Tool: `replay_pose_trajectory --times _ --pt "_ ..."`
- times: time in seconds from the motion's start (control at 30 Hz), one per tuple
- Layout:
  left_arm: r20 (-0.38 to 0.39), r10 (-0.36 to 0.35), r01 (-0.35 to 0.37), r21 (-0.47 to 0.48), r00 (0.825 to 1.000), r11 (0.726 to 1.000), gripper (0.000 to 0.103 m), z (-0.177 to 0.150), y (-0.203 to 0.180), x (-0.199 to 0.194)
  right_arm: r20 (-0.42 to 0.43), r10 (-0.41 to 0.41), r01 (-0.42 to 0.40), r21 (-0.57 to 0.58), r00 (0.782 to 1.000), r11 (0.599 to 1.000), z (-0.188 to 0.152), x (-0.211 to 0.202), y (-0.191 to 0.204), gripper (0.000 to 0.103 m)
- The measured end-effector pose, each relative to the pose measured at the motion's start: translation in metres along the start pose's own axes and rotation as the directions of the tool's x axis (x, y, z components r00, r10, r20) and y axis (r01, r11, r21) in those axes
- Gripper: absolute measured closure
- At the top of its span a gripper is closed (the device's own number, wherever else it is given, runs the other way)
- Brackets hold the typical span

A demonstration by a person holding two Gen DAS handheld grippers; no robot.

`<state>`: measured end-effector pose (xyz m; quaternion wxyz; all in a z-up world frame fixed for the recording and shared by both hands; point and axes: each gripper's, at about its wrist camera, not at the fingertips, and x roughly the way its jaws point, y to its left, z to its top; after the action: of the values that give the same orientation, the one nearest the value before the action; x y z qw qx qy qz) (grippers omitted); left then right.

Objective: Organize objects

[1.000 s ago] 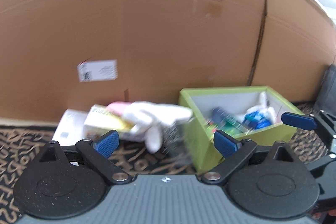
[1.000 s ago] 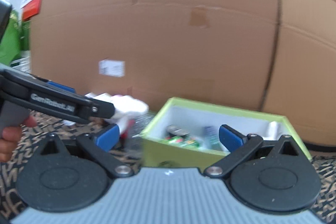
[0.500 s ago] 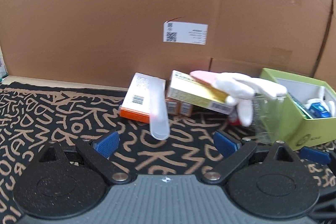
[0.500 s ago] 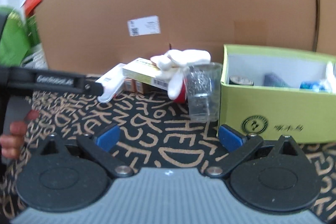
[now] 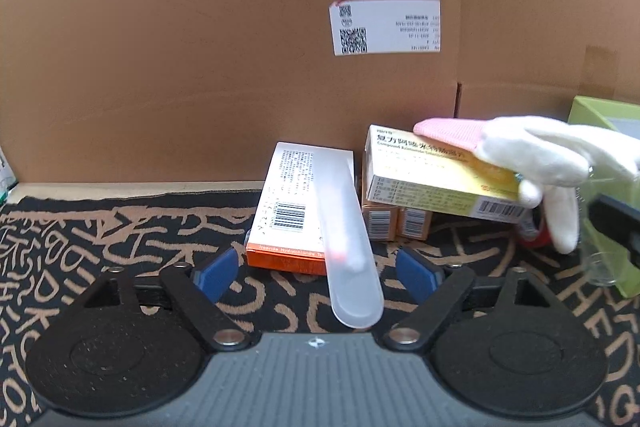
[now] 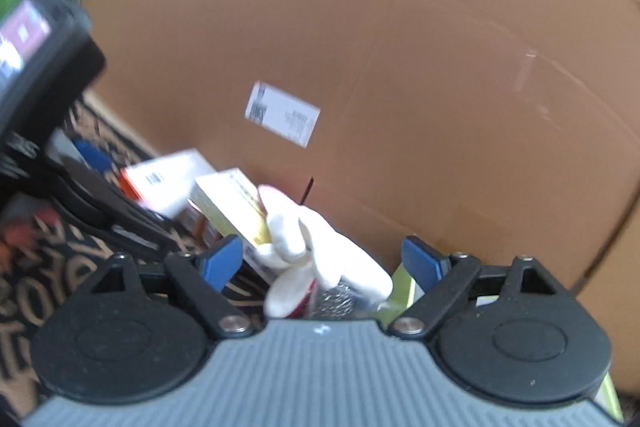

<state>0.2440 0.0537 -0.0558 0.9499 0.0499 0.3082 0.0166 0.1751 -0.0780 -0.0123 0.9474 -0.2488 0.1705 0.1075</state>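
Observation:
My left gripper [image 5: 316, 273] hangs low over the patterned mat, its jaws closing. The near end of a frosted plastic case [image 5: 348, 259] lies between its blue pads without touching them. The case rests on an orange-and-white box [image 5: 288, 211]. To the right, a yellow-white medicine box [image 5: 440, 183] leans on small orange boxes [image 5: 396, 223], with a white glove [image 5: 540, 155] draped over it. My right gripper [image 6: 320, 261], rolled and blurred, is closing too. The glove [image 6: 320, 247] and a clear glass [image 6: 340, 299] lie ahead between its fingers, untouched.
A tall cardboard wall [image 5: 240, 47] with a white label [image 5: 384, 27] closes off the back. The green box [image 5: 600, 111] sits at the far right beside the clear glass [image 5: 604, 239] and a red item [image 5: 534, 235]. The black-and-tan mat [image 5: 100, 235] stretches left.
The left gripper swung left and down toward the frosted case, and the green box slid to the frame's right edge. The right gripper rolled and closed in on the glove. Both jaws narrowed.

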Motion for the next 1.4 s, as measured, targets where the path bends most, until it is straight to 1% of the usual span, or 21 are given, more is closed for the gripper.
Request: replay_pose_trajectory --times 0.03,0.07,0.17,0.2,0.23,0.3,0.37,0.47,0.6,0.73,0.83,0.87,0.9,0.93,0.97,1.03,1.1,1.13,1.2,1.27,1.4 --pt "-0.009 0.002 -0.002 0.002 1.0 1.0 0.021 0.0 0.0 0.004 -0.025 -0.009 0.008 -0.031 1.0 1.0 0.0 0.008 0.002 0.016" --pt "-0.024 -0.002 0.002 0.002 1.0 1.0 0.03 -0.001 0.0 0.008 -0.052 -0.017 0.014 -0.068 0.998 0.998 -0.001 0.016 0.004 0.021" --pt "-0.078 -0.041 0.04 -0.013 0.996 0.999 0.059 -0.005 0.004 0.019 -0.131 -0.02 0.002 -0.136 0.991 0.991 -0.011 0.024 0.011 0.069" --pt "-0.069 -0.053 0.053 -0.013 0.996 0.999 0.068 -0.006 0.005 0.017 -0.144 -0.013 -0.006 -0.128 0.989 0.992 -0.015 0.021 0.011 0.075" --pt "-0.072 -0.053 0.054 0.006 0.996 0.999 0.073 -0.006 0.004 0.016 -0.152 -0.003 -0.014 -0.11 0.988 0.994 -0.021 0.018 0.011 0.078" --pt "-0.075 -0.056 0.059 0.031 0.996 0.998 0.074 -0.009 0.001 0.009 -0.147 0.039 -0.047 -0.056 0.988 0.997 -0.03 0.004 0.01 0.084" --pt "-0.077 -0.071 0.075 0.04 0.994 0.996 0.075 -0.014 -0.002 -0.001 -0.139 0.072 -0.075 -0.019 0.988 0.997 -0.039 -0.013 0.013 0.087" --pt "-0.077 -0.086 0.09 0.056 0.993 0.994 0.075 -0.028 -0.011 -0.019 -0.105 0.13 -0.128 0.026 0.986 0.991 -0.052 -0.041 0.021 0.087" --pt "-0.083 -0.104 0.111 0.083 0.991 0.99 0.075 -0.048 -0.02 -0.042 -0.064 0.163 -0.157 0.093 0.984 0.983 -0.069 -0.077 0.026 0.087" --pt "-0.089 -0.162 0.168 0.074 0.983 0.983 0.075 -0.065 -0.027 -0.074 -0.052 0.194 -0.183 0.176 0.98 0.967 -0.086 -0.11 0.022 0.085" --pt "-0.069 -0.171 0.178 0.097 0.983 0.979 0.075 -0.077 -0.032 -0.093 -0.055 0.23 -0.211 0.236 0.972 0.948 -0.095 -0.126 0.015 0.071" --pt "-0.058 -0.158 0.164 0.111 0.986 0.98 0.072 -0.08 -0.034 -0.098 -0.046 0.237 -0.218 0.259 0.97 0.941 -0.098 -0.13 0.012 0.056" --pt "-0.046 -0.143 0.148 0.126 0.989 0.981 0.064 -0.083 -0.036 -0.101 -0.037 0.23 -0.211 0.279 0.972 0.937 -0.101 -0.135 0.008 0.051" --pt "-0.035 -0.131 0.134 0.138 0.991 0.981 0.056 -0.085 -0.037 -0.102 -0.033 0.216 -0.197 0.292 0.976 0.936 -0.102 -0.139 0.005 0.051" --pt "-0.024 -0.121 0.124 0.148 0.992 0.981 0.041 -0.084 -0.038 -0.104 -0.031 0.206 -0.188 0.3 0.978 0.935 -0.103 -0.142 0.002 0.05" --pt "-0.003 -0.102 0.101 0.157 0.995 0.983 0.037 -0.083 -0.04 -0.107 -0.014 0.195 -0.18 0.326 0.981 0.928 -0.105 -0.147 -0.007 0.041" --pt "0.005 -0.097 0.095 0.161 0.995 0.982 0.035 -0.077 -0.041 -0.107 0.012 0.185 -0.177 0.358 0.983 0.917 -0.107 -0.155 -0.016 0.022" --pt "0.01 -0.095 0.093 0.156 0.995 0.983 0.033 -0.074 -0.042 -0.106 0.025 0.18 -0.177 0.372 0.983 0.911 -0.109 -0.157 -0.02 0.017" --pt "0.01 -0.086 0.083 0.151 0.996 0.985 0.028 -0.071 -0.046 -0.102 0.028 0.156 -0.155 0.384 0.987 0.91 -0.112 -0.16 -0.026 0.016" --pt "-0.007 -0.068 0.068 0.156 0.998 0.985 0.028 -0.069 -0.052 -0.094 0.033 0.129 -0.132 0.396 0.991 0.909 -0.111 -0.163 -0.032 0.016" --pt "-0.049 -0.045 0.051 0.129 0.998 0.99 0.028 -0.073 -0.057 -0.076 0.1 0.201 -0.224 0.451 0.974 0.864 -0.1 -0.164 -0.042 0.016"
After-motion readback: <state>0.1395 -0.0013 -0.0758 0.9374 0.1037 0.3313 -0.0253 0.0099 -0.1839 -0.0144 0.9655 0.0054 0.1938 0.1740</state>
